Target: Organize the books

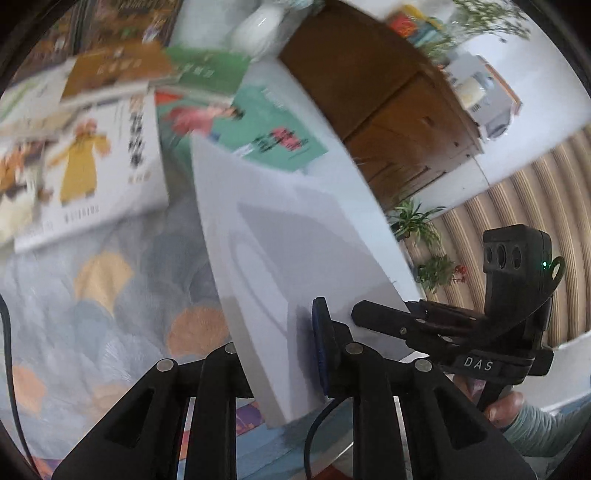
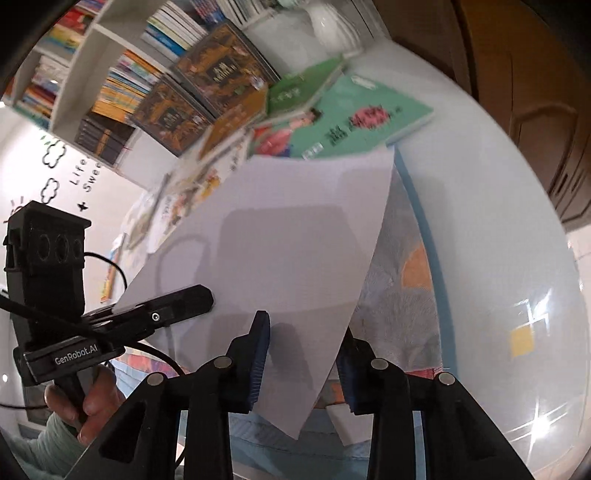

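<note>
A plain white book (image 1: 288,258) is tilted up off the patterned cloth (image 1: 110,302). My left gripper (image 1: 277,343) is shut on its near lower edge, one blue pad (image 1: 320,343) lying flat on the cover. My right gripper (image 1: 380,317) clamps the book's right edge. From the right wrist camera, the same white book (image 2: 288,236) sits between the pads of my right gripper (image 2: 303,347), which is shut on it, and my left gripper (image 2: 184,299) grips its left edge. More books lie behind, among them a green ladybird book (image 2: 354,118).
Loose books lie on the table's far side: a white one with a yellow-robed figure (image 1: 96,162), a brown one (image 1: 114,70), a green one (image 1: 210,70). A full bookshelf (image 2: 110,74) stands behind. A wooden cabinet (image 1: 388,92), a white vase (image 1: 258,29) and potted plants (image 1: 417,221) are nearby.
</note>
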`<state>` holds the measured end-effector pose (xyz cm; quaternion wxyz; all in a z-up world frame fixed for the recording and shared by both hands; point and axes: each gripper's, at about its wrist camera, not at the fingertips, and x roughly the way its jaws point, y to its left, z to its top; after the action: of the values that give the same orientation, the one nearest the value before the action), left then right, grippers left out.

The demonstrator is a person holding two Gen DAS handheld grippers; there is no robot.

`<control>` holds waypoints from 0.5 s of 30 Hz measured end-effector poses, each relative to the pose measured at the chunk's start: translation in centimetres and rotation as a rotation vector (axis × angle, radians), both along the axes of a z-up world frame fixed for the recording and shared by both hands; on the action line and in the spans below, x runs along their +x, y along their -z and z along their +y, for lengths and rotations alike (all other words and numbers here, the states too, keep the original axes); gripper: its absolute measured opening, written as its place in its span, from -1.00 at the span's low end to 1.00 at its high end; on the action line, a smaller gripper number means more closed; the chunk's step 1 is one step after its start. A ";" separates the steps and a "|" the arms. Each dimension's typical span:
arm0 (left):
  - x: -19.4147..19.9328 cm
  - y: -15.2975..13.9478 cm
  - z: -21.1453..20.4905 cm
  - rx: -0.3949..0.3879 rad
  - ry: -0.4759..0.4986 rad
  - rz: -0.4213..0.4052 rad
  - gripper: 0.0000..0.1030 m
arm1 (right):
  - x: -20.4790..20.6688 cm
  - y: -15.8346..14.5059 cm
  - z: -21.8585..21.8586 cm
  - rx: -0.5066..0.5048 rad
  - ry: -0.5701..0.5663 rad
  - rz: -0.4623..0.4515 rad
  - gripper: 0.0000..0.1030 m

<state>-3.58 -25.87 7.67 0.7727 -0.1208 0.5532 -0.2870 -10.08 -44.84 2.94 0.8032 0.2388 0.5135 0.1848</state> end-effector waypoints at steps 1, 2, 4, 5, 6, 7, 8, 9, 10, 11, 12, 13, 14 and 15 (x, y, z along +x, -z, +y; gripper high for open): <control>0.2 -0.5 0.4 -0.023 -0.005 0.004 -0.68 | -0.2 -0.7 -0.1 -0.001 -0.006 -0.018 -0.36; 0.3 -1.0 1.0 -0.049 -0.014 0.009 -0.68 | -0.3 -1.4 -0.1 -0.007 -0.013 -0.034 -0.36; 0.3 -2.0 2.1 -0.081 -0.028 0.000 -0.67 | -0.4 -3.2 0.8 -0.032 -0.031 -0.070 -0.35; 0.3 -2.7 2.6 -0.090 -0.040 -0.013 -0.67 | -0.3 -4.1 1.3 -0.047 -0.042 -0.091 -0.35; 0.2 -3.4 3.4 -0.096 -0.053 -0.031 -0.67 | -0.1 -5.0 2.0 -0.060 -0.055 -0.112 -0.35; 0.1 -4.1 4.5 -0.101 -0.068 -0.050 -0.67 | 0.3 -6.1 3.1 -0.069 -0.073 -0.140 -0.35; 0.2 -4.9 6.0 -0.109 -0.086 -0.067 -0.67 | 0.7 -7.0 4.1 -0.070 -0.087 -0.158 -0.35; 0.2 -5.3 7.4 -0.116 -0.104 -0.078 -0.67 | 1.3 -7.7 5.2 -0.068 -0.102 -0.174 -0.35; 0.4 -5.9 9.3 -0.121 -0.126 -0.091 -0.67 | 2.1 -8.6 6.9 -0.059 -0.122 -0.193 -0.35; 0.5 -6.5 11.6 -0.123 -0.153 -0.106 -0.67 | 2.8 -9.1 8.2 -0.051 -0.135 -0.205 -0.35; 0.6 -7.0 14.0 -0.126 -0.182 -0.119 -0.67 | 3.6 -9.7 10.0 -0.038 -0.152 -0.218 -0.34; 0.7 -7.3 16.0 -0.123 -0.207 -0.129 -0.67 | 4.6 -10.1 11.9 -0.023 -0.166 -0.224 -0.34; 0.9 -7.5 17.9 -0.112 -0.229 -0.138 -0.67 | 6.0 -10.5 14.8 -0.004 -0.183 -0.220 -0.33; 1.1 -7.5 20.0 -0.093 -0.253 -0.148 -0.67 | 6.9 -10.8 16.6 0.001 -0.194 -0.218 -0.32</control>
<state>-2.52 -5.86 15.16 0.8348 -0.2037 0.4614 -0.2207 -3.20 -28.19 13.74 0.8323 0.1670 0.4439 0.2867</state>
